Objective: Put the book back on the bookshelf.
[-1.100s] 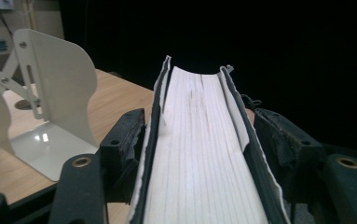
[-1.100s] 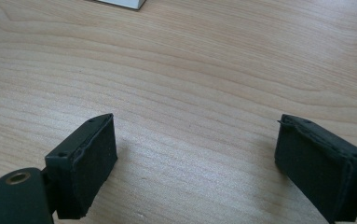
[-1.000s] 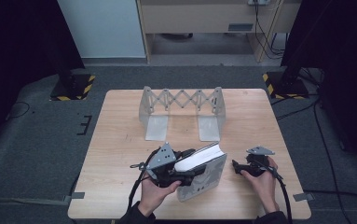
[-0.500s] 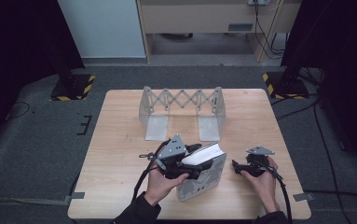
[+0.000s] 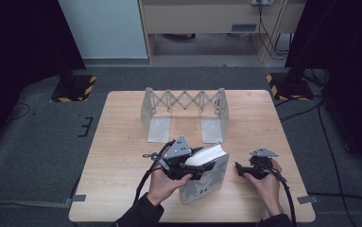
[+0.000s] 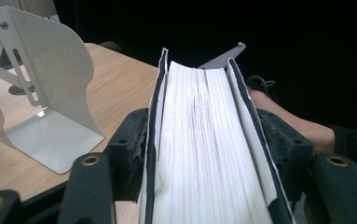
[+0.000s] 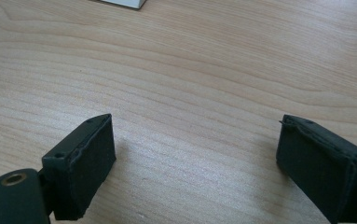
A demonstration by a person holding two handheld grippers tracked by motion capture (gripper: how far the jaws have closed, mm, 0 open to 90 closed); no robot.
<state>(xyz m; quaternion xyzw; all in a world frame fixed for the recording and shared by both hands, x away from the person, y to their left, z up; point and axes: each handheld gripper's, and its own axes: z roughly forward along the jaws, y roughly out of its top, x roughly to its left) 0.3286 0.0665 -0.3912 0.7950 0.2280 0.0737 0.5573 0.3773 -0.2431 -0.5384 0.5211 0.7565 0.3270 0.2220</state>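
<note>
- The counter was a light wooden top, standing on dark grey carpet.
- At twelve o'clock beyond it stood a pale wooden cabinet with cables hanging at its right end.
- At eleven o'clock a pale blue panel leaned against the back.
- Two black stands had yellow-and-black striped bases, one at ten o'clock and one at two o'clock.
- Black curtains closed off both sides.
- Grey tape tabs held the counter's near corners to the carpet.
- Light fell evenly from above.
</note>
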